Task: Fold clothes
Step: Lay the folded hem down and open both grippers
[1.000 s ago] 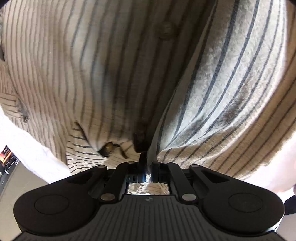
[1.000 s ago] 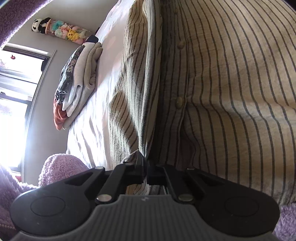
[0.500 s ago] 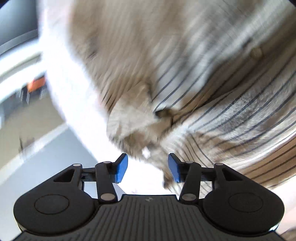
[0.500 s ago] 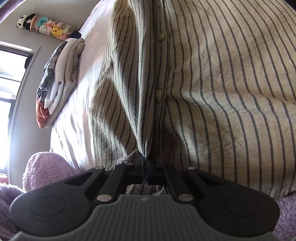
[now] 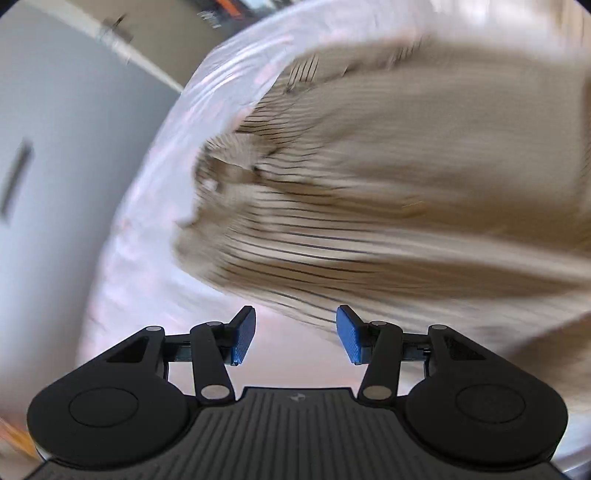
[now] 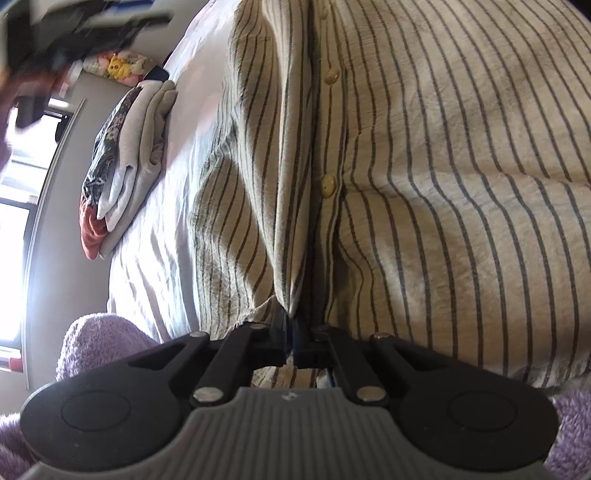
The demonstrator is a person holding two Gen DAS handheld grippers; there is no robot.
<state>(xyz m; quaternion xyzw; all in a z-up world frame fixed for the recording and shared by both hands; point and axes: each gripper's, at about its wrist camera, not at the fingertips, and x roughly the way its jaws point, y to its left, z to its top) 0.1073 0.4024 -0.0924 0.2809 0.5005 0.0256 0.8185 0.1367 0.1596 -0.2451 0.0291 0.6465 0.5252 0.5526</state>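
Note:
A beige button-up shirt with thin dark stripes lies spread on a pale bed sheet. My right gripper is shut on the shirt's hem at a raised fold beside the button placket. In the left wrist view the same shirt is motion-blurred and lies ahead of my left gripper, which is open, its blue pads bare and just short of the shirt's edge.
A stack of folded clothes sits on the bed at the far left, with plush toys along the wall behind it. Purple fuzzy fabric lies at the bed's near edge. The other gripper blurs across the upper left. A grey wall borders the bed.
My left gripper has let go of the shirt, opened and swung away over the sheet. The right gripper stays shut on the hem, with the other gripper now passing into its view.

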